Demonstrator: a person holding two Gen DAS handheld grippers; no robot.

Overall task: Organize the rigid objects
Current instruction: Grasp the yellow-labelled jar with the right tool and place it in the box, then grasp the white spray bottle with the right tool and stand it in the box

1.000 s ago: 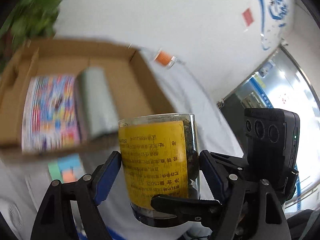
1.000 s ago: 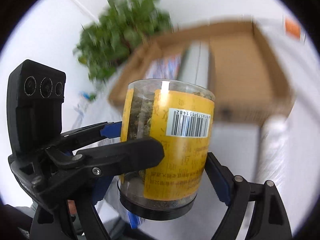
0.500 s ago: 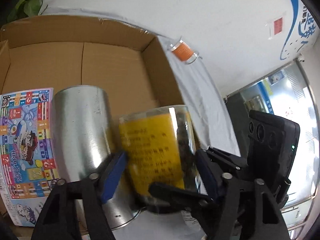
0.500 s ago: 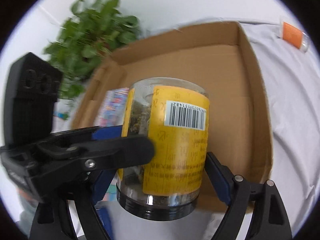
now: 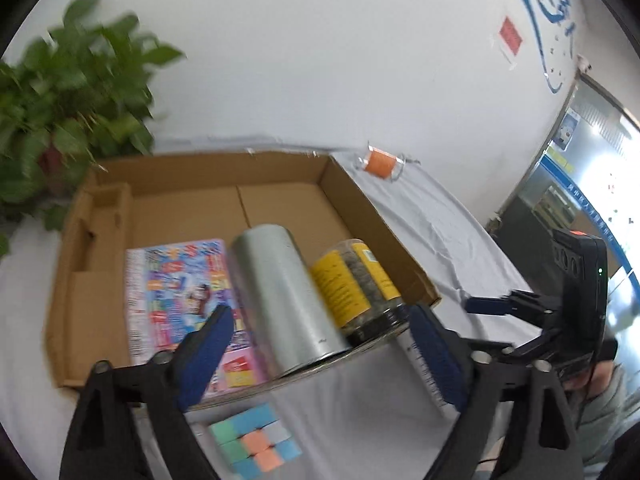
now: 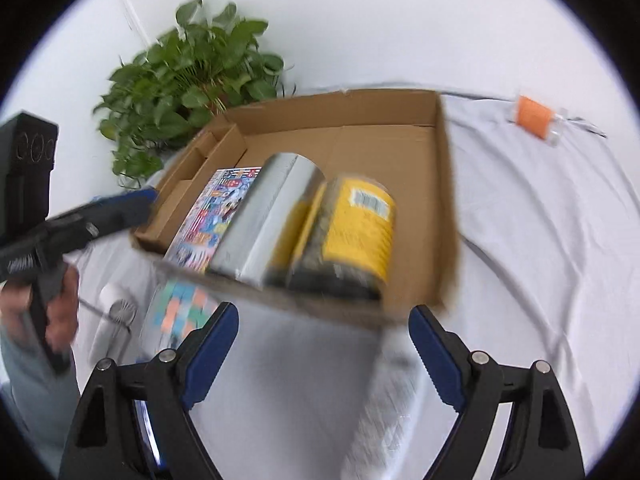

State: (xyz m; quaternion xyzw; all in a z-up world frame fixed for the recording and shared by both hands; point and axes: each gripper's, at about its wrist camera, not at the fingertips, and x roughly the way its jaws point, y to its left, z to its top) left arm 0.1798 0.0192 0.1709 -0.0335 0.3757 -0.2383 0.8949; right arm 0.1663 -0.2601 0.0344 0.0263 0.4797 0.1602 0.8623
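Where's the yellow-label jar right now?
In both wrist views, the yellow-label jar lies on its side inside the cardboard box, right of the silver can.

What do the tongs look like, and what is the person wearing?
Both tongs, the left tongs and the right tongs, are black plastic with silver screws and blue ridged pads inside the fingers. Each carries a black box with three round lenses. The person's sleeve looks pale grey-blue.
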